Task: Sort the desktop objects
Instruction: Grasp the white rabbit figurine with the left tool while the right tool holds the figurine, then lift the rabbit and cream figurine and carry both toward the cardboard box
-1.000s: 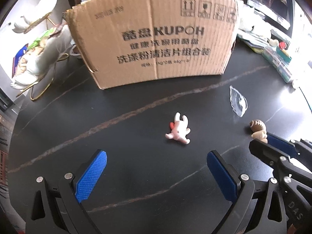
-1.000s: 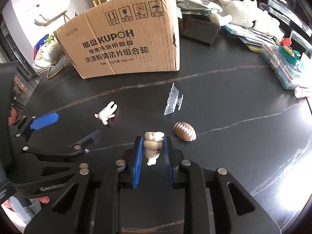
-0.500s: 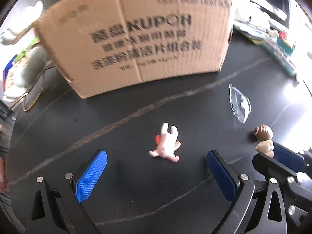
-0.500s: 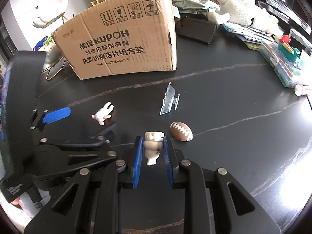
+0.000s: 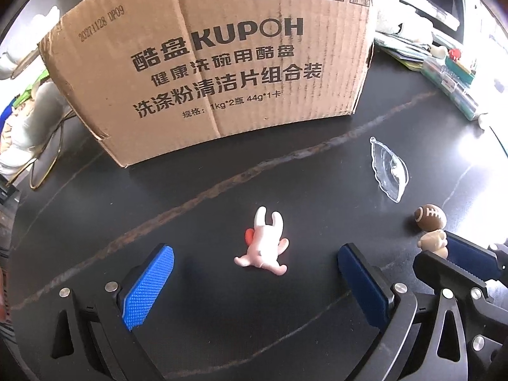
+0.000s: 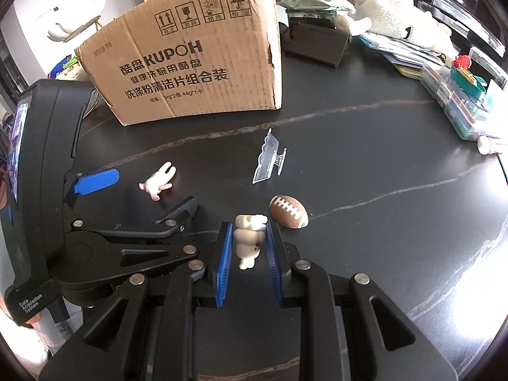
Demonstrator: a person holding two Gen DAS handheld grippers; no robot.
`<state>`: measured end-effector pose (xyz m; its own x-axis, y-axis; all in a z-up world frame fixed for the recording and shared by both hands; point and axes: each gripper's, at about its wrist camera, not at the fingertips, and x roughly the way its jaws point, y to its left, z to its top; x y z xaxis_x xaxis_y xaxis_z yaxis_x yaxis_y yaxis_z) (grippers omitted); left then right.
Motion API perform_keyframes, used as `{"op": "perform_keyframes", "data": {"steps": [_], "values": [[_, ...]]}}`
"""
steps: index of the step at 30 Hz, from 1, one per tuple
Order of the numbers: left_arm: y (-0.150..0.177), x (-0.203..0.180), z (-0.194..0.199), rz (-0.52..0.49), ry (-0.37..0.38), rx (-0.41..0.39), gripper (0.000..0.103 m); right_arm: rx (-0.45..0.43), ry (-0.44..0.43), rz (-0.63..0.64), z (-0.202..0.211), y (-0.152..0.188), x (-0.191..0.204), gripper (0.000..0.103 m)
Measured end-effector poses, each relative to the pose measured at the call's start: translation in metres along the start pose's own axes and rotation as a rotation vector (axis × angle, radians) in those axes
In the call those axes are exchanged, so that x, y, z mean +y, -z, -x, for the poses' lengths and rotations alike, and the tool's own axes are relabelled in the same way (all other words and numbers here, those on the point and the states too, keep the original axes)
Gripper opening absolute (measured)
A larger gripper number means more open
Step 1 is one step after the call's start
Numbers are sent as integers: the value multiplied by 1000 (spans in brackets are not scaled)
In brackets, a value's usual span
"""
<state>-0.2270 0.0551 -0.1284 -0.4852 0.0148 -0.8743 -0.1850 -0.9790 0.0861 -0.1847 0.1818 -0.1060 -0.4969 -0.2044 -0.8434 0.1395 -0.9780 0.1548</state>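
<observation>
Bunny figurine (image 5: 263, 243) lies flat on the dark tabletop (image 5: 222, 333), sprawled between the spread-wide, empty fingers (image 5: 149, 285) of the left gripper (image 5: 254, 285), with nothing touching it yet. It looks like a tiny hard vinyl toy, so I'd guess feather-light, rigid and a bit slick. Ears and limbs are skinny, so squeezing across the chubby torso seems the safest bet; pinch an ear and it'll probably pivot or pop out. Meanwhile the right gripper (image 6: 247, 247) is clamped on a cream bear figurine (image 6: 247, 238), blue pads hugging its sides, right beside a little toy football (image 6: 289, 211). A clear plastic stand (image 6: 266, 162) lies nearby, looking thin and awkward to grab, and the cardboard box (image 5: 216, 63) stands behind.
</observation>
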Motion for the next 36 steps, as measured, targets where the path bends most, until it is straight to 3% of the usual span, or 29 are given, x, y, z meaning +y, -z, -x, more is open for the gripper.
{"op": "perform_keyframes", "data": {"steps": [8,13,15,17,20,21,28,32,36], "values": [[0,9,-2,74,36,44,103,1,-8,-1,0,0,-1,19],[-1,5,2,15,53,23,97,-2,-10,-4,1,0,-2,19],[-2,4,5,13,57,10,77,-4,-10,-5,1,0,-2,19],[-4,4,7,18,80,13,66,-3,-10,-5,1,0,-2,19],[-7,2,11,-3,92,22,33,-5,-9,-7,2,0,-2,19],[-8,2,12,-6,89,24,27,-6,-9,-7,2,0,-3,19],[-6,5,19,6,95,10,27,-9,-12,-5,3,0,-2,19],[1,-15,47,-15,79,-6,27,-10,-12,-6,4,0,-2,19],[-4,-19,32,-25,65,-19,27,-18,-12,-10,6,-1,-3,19]]}}
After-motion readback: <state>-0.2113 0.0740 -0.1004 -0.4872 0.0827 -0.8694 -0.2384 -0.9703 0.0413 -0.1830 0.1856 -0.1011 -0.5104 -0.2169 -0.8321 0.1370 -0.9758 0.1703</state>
